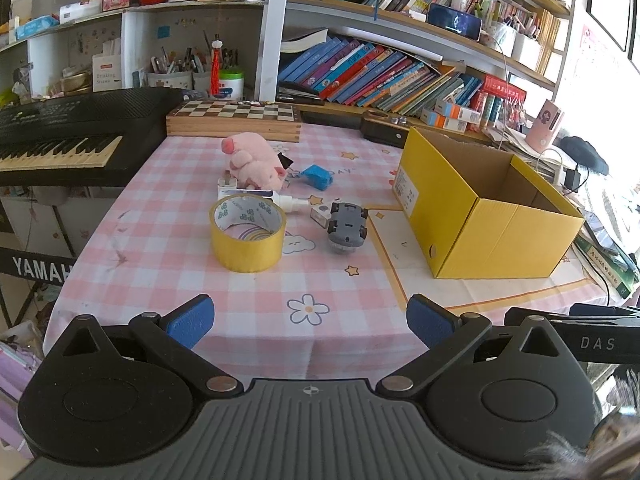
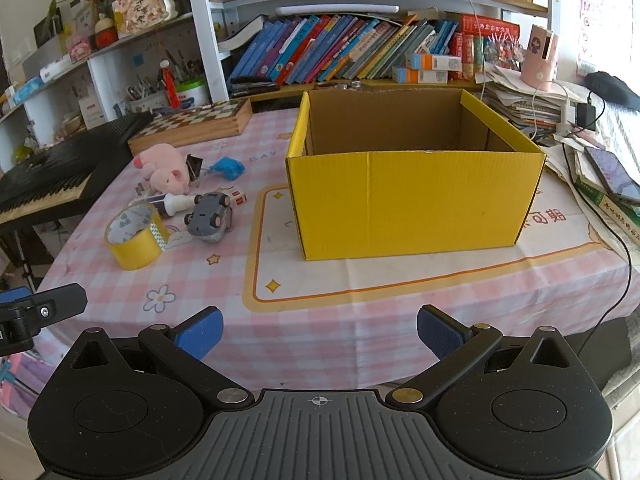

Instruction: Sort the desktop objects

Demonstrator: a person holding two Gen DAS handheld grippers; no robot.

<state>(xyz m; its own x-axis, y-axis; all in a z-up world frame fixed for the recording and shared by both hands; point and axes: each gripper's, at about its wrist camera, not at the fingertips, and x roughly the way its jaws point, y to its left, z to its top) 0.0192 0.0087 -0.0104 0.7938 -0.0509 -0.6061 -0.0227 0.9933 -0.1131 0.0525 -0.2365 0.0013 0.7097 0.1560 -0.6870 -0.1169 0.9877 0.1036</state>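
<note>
A yellow tape roll (image 1: pixel 248 234) (image 2: pixel 136 236) stands on the pink checked tablecloth (image 1: pixel 240 300). Behind it lie a pink plush pig (image 1: pixel 256 162) (image 2: pixel 164 170), a white glue bottle (image 1: pixel 290 201) (image 2: pixel 176 202), a white charger (image 1: pixel 228 186), a blue pouch (image 1: pixel 318 177) (image 2: pixel 228 168) and an overturned grey toy car (image 1: pixel 347 224) (image 2: pixel 208 216). An open yellow cardboard box (image 1: pixel 480 208) (image 2: pixel 412 192) stands to the right; the inside I can see is bare. My left gripper (image 1: pixel 310 322) hangs open at the table's near edge. My right gripper (image 2: pixel 320 330) is open too, in front of the box.
A chessboard box (image 1: pixel 236 118) sits at the back of the table. A black keyboard (image 1: pixel 60 140) stands to the left. Bookshelves (image 1: pixel 380 68) rise behind. Papers, cables and a phone (image 2: pixel 612 174) are piled right of the yellow box.
</note>
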